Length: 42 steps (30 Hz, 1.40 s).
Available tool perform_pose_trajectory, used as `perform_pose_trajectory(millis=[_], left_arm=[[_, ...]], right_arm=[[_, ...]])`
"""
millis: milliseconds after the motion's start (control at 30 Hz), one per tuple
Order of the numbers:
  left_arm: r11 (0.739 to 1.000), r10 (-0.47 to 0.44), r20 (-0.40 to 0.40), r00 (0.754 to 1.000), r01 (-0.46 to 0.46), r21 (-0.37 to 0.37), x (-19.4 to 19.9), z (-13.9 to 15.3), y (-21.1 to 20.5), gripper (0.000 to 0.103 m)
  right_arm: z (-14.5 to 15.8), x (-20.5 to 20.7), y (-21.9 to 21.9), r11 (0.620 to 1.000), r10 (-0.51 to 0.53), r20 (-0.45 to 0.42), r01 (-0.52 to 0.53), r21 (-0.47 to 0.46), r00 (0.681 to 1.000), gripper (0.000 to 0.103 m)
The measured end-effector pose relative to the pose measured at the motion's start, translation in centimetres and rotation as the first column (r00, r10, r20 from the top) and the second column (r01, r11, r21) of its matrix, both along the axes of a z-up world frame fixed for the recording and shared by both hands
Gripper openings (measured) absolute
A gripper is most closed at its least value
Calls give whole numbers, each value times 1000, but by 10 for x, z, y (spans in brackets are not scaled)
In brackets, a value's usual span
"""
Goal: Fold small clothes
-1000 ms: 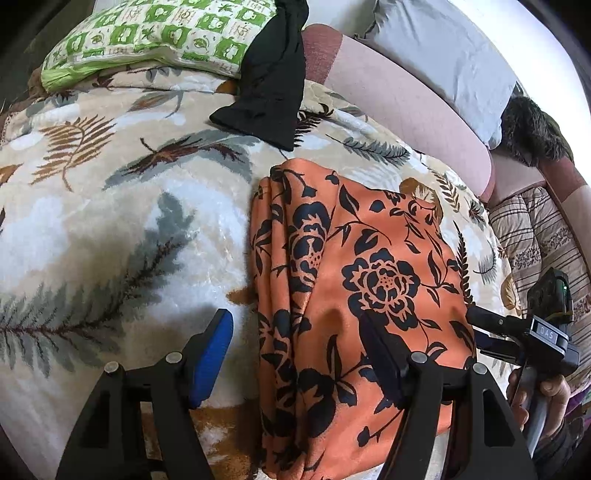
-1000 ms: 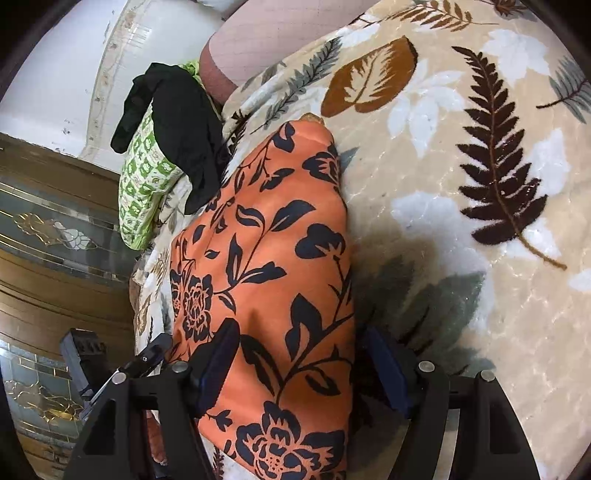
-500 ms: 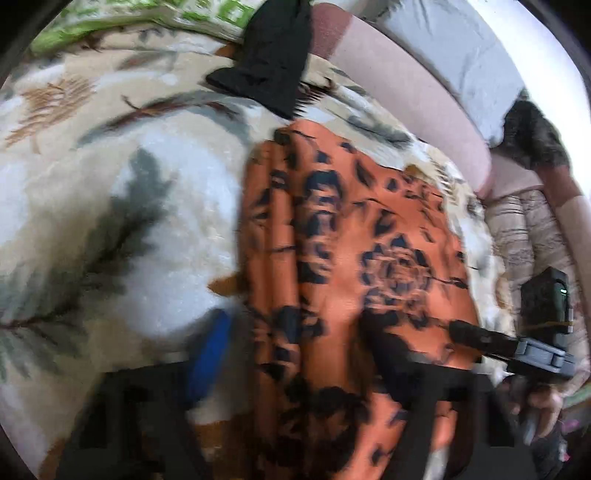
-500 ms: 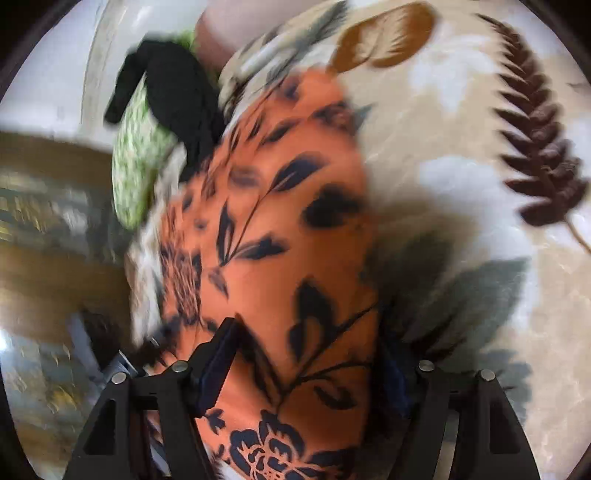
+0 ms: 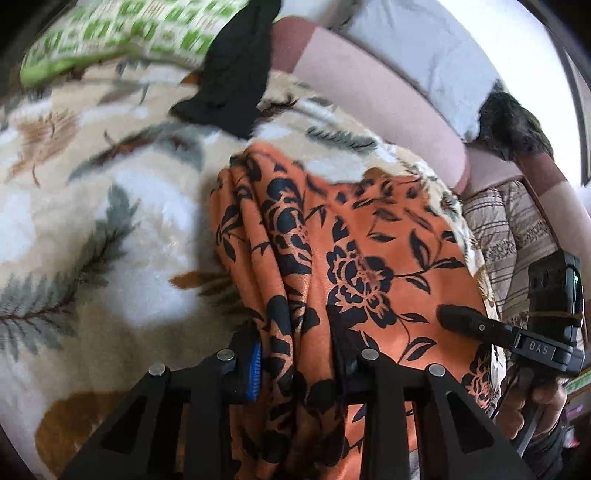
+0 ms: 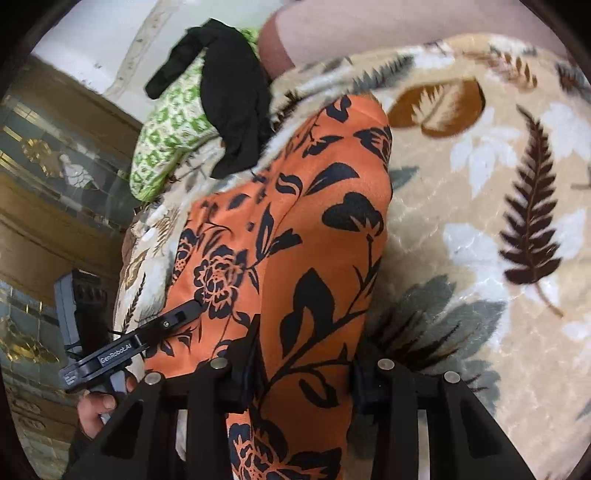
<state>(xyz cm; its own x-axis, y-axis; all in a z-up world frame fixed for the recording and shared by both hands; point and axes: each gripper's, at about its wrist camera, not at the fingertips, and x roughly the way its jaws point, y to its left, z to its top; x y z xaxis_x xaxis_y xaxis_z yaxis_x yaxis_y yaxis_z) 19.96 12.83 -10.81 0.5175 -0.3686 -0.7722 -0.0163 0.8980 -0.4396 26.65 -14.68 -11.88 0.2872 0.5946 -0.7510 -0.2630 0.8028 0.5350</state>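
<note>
The orange cloth (image 5: 369, 236) lies on the leaf-print blanket (image 5: 92, 221) on the bed. The left tongs (image 5: 299, 362) are closed on its bunched near edge. The right tongs (image 6: 306, 365) also pinch the cloth. A black garment (image 5: 236, 74) lies farther away, partly on a green pillow (image 5: 122, 33).

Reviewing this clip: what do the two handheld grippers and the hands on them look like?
Both are black plastic with triangular cut-out frames and silver pivot bolts. The left gripper shows a ribbed blue pad and "GenRobot.AI" lettering. The right gripper carries "DAS" lettering and a boxy black module with a green light. The hands are bare-skinned.
</note>
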Motion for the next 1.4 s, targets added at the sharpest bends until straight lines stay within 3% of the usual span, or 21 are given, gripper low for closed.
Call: perform_pose_trajectory(millis=[467,833,1167,1400], left_arm=[[995,-91,118,989,84,60,-37,56,-93,31],[987,-137,181,974,120,104,-26,84,-124,31],[985,-137,184,973,114,130,10,72,-133,31],[982,-136,151,979,113,154,36,29,-138,34]], right_arm=[[59,-64,-92,997,-79,131,81,-5,988,41],[90,-69,-122,994,-104,203,108,-8,974,41],[83,-36,-128,994,-97,214,104,-22,972,41],[38,-10,-135,992,-126,167,126,11,978,41]])
